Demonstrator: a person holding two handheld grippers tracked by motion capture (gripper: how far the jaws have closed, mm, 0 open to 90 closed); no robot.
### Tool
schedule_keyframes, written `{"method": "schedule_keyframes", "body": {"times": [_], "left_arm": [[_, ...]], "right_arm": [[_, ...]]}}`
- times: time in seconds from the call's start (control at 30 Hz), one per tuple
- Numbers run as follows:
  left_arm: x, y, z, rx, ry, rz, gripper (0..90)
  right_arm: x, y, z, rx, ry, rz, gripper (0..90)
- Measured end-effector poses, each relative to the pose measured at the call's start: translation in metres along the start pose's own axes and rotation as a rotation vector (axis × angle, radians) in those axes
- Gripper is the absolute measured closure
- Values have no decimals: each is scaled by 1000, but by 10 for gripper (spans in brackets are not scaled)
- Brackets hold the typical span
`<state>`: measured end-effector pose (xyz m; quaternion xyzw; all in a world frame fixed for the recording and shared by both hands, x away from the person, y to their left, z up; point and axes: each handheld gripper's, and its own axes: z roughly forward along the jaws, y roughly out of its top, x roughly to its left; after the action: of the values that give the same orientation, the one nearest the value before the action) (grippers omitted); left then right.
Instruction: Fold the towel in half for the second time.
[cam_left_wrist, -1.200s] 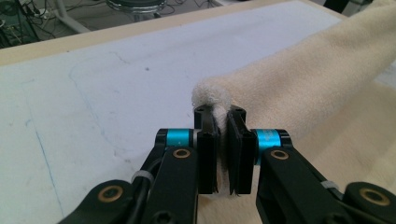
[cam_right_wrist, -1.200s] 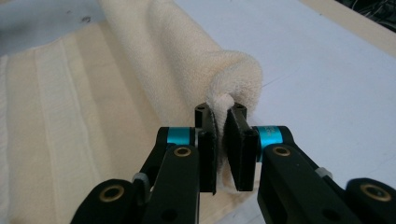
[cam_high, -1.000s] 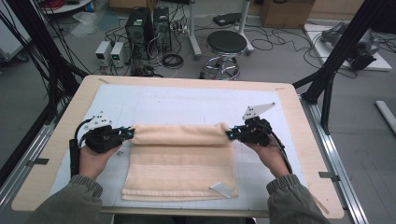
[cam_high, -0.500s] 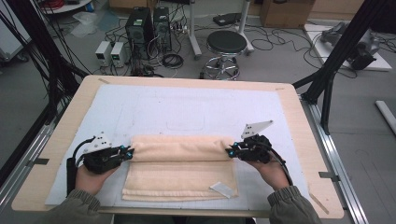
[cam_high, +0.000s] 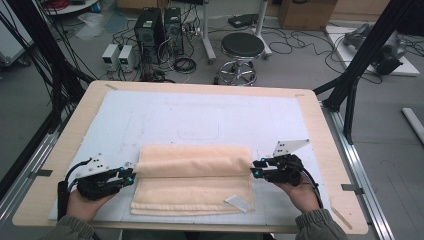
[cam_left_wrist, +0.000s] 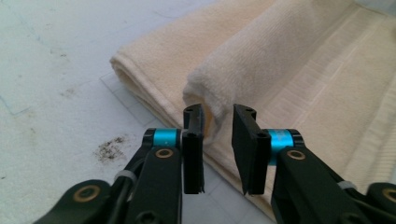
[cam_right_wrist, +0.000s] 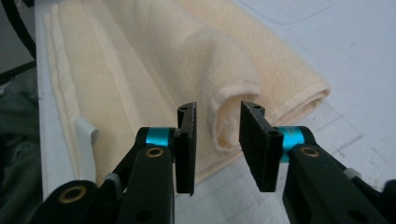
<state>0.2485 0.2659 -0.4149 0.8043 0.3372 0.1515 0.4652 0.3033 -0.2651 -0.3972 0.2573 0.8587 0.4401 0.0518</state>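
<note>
A cream towel (cam_high: 192, 182) is laid flat on the white mat (cam_high: 165, 117) near the person's edge of the table (cam_high: 320, 130), and its far part is rolled toward the person into a thick roll (cam_high: 192, 165) that lies across the flat layers from left to right. The left gripper (cam_high: 129, 172) is held at the left end of that roll, the right gripper (cam_high: 256, 170) at its right end, each borne by a hand that comes in from the bottom of the high view. In the left gripper view the jaws are seen parted, having just been opening, with the end of the roll (cam_left_wrist: 210, 98) just ahead of the gap and no pad pressed on it. In the right gripper view the same is shown: the jaws have just been opening, and the curled end of the roll (cam_right_wrist: 231, 116) sits between the tips, loose, with a gap on either side. A small white label (cam_high: 237, 202) is seen on the near right corner of the towel. Nothing is placed on the mat between the grippers and the towel. A dark smudge (cam_left_wrist: 109, 149) is marked on the mat beside the left gripper. Beyond the table, a black stool (cam_high: 242, 47), computer boxes (cam_high: 157, 25) and loose cables (cam_high: 300, 42) are spread on the floor.
</note>
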Motion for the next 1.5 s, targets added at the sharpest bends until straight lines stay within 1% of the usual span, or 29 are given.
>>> {"method": "schedule_keyframes", "body": {"times": [0.03, 0.1, 0.13, 0.17, 0.2, 0.23, 0.27, 0.4, 0.47, 0.5, 0.57, 0.6, 0.67, 0.77, 0.83, 0.87, 0.93, 0.97, 1.03, 1.07, 1.1, 1.17, 1.2, 1.27, 1.33, 1.37, 1.4, 1.47, 1.5], "left_arm": [[-1, 2, 0, -2, -4, 9, 662], [-2, 8, 1, -7, -2, 21, 609], [-1, 11, 3, -6, -2, 22, 570], [-1, 13, 5, -10, -9, 19, 552], [-1, 15, 7, -8, -17, 22, 544], [-1, 17, 9, -12, -25, 18, 529], [-2, 18, 10, -14, -32, 18, 524], [-6, 19, 13, -7, -50, 35, 527], [-8, 17, 15, -2, -61, 28, 530], [-8, 17, 15, 8, -61, 35, 531], [-9, 14, 16, 18, -71, 37, 533], [-10, 12, 17, 21, -77, 34, 539], [-11, 7, 19, 52, -83, 42, 544], [-12, 1, 22, 85, -96, 51, 558], [-13, -3, 26, 112, -103, 60, 578], [-14, -5, 27, 114, -103, 55, 586], [-15, -7, 30, 115, -102, 64, 609], [-16, -8, 31, 111, -102, 64, 624], [-16, -8, 32, 113, -104, 75, 666], [-16, -8, 32, 112, -105, 76, 697], [-17, -8, 33, 116, -108, 86, 733], [-18, -7, 34, 115, -112, 91, 798], [-18, -7, 34, 119, -111, 96, 817], [-18, -5, 32, 120, -106, 92, 838], [-18, -3, 28, 108, -98, 87, 849], [-19, -1, 25, 92, -96, 80, 850], [-20, 1, 21, 79, -96, 81, 851], [-23, 8, 12, 48, -95, 90, 854], [-25, 11, 7, 36, -99, 96, 855]], "right_arm": [[1, 1, -1, -8, -1, -7, 643], [1, 5, -1, -6, -17, -17, 609], [0, 8, 1, -3, -17, -17, 594], [-1, 11, 3, 0, -19, -15, 578], [-2, 13, 4, -9, -20, -19, 573], [-2, 16, 6, -20, -11, -20, 566], [-2, 18, 8, -22, -3, -18, 558], [1, 25, 11, -29, 28, -39, 559], [5, 26, 12, -32, 38, -52, 561], [6, 26, 13, -26, 50, -57, 560], [9, 24, 14, -6, 61, -61, 558], [10, 22, 15, 1, 67, -63, 555], [11, 16, 18, 27, 83, -52, 552], [14, 4, 25, 64, 101, -53, 548], [16, -3, 30, 88, 104, -57, 549], [17, -6, 33, 107, 103, -60, 552], [18, -10, 41, 136, 102, -73, 576], [19, -13, 44, 140, 101, -72, 594], [19, -14, 45, 130, 91, -73, 656], [18, -14, 45, 129, 91, -66, 693], [18, -14, 45, 129, 89, -65, 723], [18, -13, 45, 134, 89, -74, 787], [18, -12, 46, 139, 94, -71, 811], [18, -11, 46, 142, 92, -81, 833], [18, -9, 43, 141, 98, -85, 841], [18, -7, 40, 132, 100, -84, 842], [19, -6, 36, 117, 101, -82, 843], [21, -1, 26, 88, 102, -85, 844], [23, 2, 21, 76, 95, -94, 844]]}}
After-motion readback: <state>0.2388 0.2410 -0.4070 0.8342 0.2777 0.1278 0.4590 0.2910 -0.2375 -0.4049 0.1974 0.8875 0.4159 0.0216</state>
